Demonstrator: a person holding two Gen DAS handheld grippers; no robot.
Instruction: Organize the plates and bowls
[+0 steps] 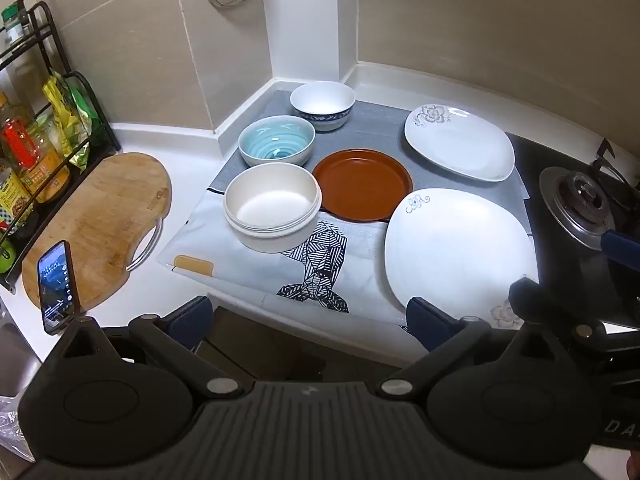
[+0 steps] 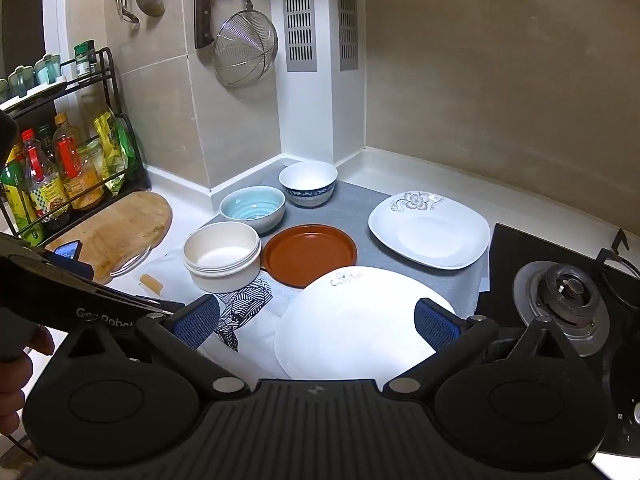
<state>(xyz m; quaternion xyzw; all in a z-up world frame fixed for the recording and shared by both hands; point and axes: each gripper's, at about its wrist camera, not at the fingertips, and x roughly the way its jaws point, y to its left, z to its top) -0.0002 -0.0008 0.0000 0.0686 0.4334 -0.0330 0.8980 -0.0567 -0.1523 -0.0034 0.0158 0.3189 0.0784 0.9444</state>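
Observation:
On the mat lie a cream bowl [image 1: 272, 204] [image 2: 222, 256], a teal bowl [image 1: 276, 146] [image 2: 253, 206], a blue-patterned white bowl [image 1: 322, 104] [image 2: 308, 182], a brown plate [image 1: 362, 184] [image 2: 310, 254], a far white flower plate [image 1: 458, 142] [image 2: 428, 228] and a near large white plate [image 1: 456, 248] [image 2: 356, 320]. My left gripper [image 1: 308, 320] is open and empty, held before the counter's front edge. My right gripper [image 2: 316, 320] is open and empty, its fingers spread just above the near white plate.
A wooden cutting board [image 1: 100, 220] [image 2: 120, 228] and a phone [image 1: 56, 284] lie left of the mat. A rack of bottles [image 1: 28, 160] [image 2: 60, 176] stands at far left. A gas burner [image 1: 580, 208] [image 2: 568, 296] is on the right. A strainer [image 2: 244, 52] hangs on the wall.

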